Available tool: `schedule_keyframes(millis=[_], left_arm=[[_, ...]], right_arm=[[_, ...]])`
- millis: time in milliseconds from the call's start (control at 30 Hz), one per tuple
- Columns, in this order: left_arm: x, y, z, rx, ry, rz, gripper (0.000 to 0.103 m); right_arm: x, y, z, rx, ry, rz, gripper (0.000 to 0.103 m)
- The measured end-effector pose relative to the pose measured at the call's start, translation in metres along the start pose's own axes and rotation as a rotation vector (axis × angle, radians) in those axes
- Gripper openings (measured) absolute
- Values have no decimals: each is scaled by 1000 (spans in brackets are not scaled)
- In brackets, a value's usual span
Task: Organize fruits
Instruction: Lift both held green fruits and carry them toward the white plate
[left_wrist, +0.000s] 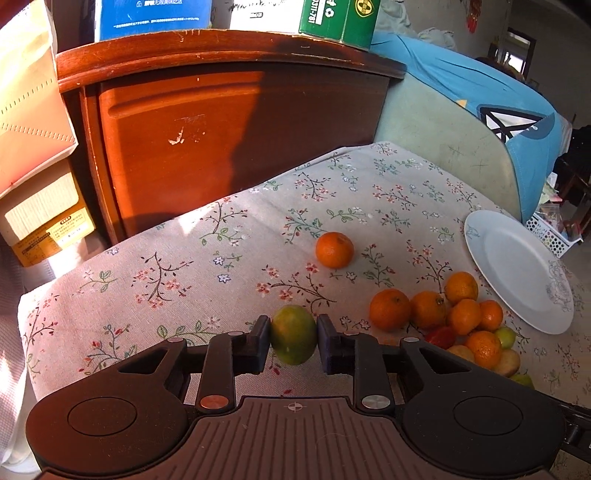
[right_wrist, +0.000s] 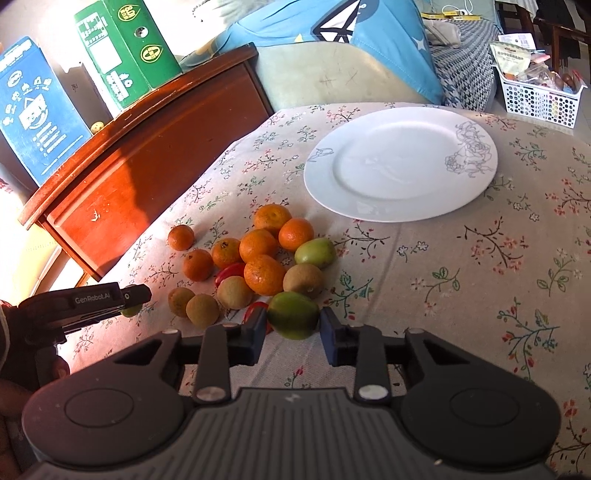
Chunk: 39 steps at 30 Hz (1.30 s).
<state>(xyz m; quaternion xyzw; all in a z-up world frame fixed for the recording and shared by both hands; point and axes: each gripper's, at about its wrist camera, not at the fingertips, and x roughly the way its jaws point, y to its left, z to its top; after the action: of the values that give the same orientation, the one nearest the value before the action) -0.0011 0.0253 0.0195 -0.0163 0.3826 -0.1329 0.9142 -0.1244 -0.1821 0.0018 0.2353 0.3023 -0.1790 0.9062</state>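
Note:
My left gripper (left_wrist: 293, 332) is shut on a green fruit (left_wrist: 293, 341) held just above the floral tablecloth (left_wrist: 207, 266). The right wrist view shows that gripper (right_wrist: 135, 295) at the far left, with its fruit (right_wrist: 131, 311) peeking out underneath. My right gripper (right_wrist: 293, 326) is shut on a second green fruit (right_wrist: 293, 314) at the near edge of the fruit pile (right_wrist: 255, 258), a mix of oranges, brown fruits, green ones and red pieces. One lone orange (left_wrist: 334, 249) lies apart from the pile. The white plate (right_wrist: 400, 162) beyond the pile has nothing on it.
A wooden cabinet (left_wrist: 229, 140) stands close behind the table, with blue and green boxes (right_wrist: 125, 51) on top. A cushion with a blue cover (right_wrist: 332, 33) lies at the back. A white basket (right_wrist: 535, 96) stands at the far right.

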Motion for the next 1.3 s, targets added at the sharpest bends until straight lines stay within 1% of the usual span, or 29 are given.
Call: schedule_keyframes(millis=[367,533,633,800,967,1100,1300], left_arm=[[-26,-44,9,89,-69,-121,24],[-30,-58,11,115,-80,-151,24],[-31,-66,13,126,-79,-166,24],[-32,-81,20,136,-76,-214,24],[-28,-95,31,147,-63,-253,24],[-23,-108,42,149,-43,-294,24],[-5,-132,53,202,-14,-348,24]], right_arm=[[-13,-4,7,-2,-33,2,31],[-19,-9,11,15,-45,0,31],[-23,-14,15,36,-52,0,31],[-32,-25,25,55,-67,-15,31],[-38,-37,48,36,-81,-37,31],[-35,-50,69,42,-78,-47,31],[-22,-67,90,31,-47,-69,31]])
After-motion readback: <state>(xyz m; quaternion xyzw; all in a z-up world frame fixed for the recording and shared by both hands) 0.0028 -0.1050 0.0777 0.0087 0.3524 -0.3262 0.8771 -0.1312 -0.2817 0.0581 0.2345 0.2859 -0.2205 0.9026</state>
